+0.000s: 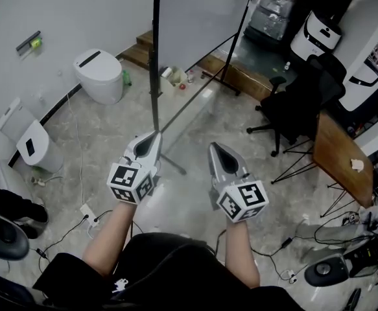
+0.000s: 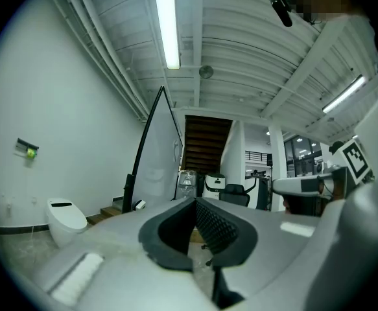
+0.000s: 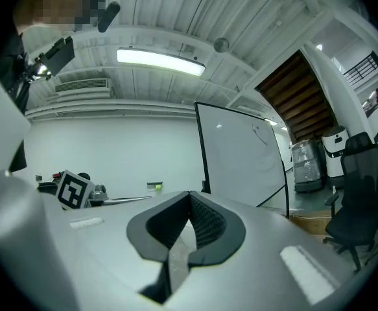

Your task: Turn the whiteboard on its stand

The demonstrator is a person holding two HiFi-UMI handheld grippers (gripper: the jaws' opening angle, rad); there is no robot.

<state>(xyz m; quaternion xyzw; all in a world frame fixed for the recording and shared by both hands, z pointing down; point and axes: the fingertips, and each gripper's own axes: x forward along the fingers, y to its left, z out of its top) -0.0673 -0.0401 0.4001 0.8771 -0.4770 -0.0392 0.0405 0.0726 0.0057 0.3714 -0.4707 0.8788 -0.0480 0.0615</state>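
The whiteboard (image 1: pixel 198 18) stands upright on its black wheeled stand (image 1: pixel 155 63) in the middle of the room, tall and pale with a dark frame. My left gripper (image 1: pixel 155 135) hangs in the air short of the stand's near post, shut and empty. My right gripper (image 1: pixel 213 146) is level with it a little to the right, also shut and empty. The left gripper view shows the whiteboard (image 2: pixel 155 154) edge-on beyond the left gripper (image 2: pixel 194 203). In the right gripper view the whiteboard (image 3: pixel 240 154) shows its face past the right gripper (image 3: pixel 190 196). Neither gripper touches it.
A white toilet-like unit (image 1: pixel 98 75) stands left of the stand, and a white box (image 1: pixel 36 144) sits nearer the wall. A black office chair (image 1: pixel 299 102) and a wooden table (image 1: pixel 341 157) are on the right. Cables (image 1: pixel 85 216) lie on the floor, with wooden steps (image 1: pixel 237 73) behind.
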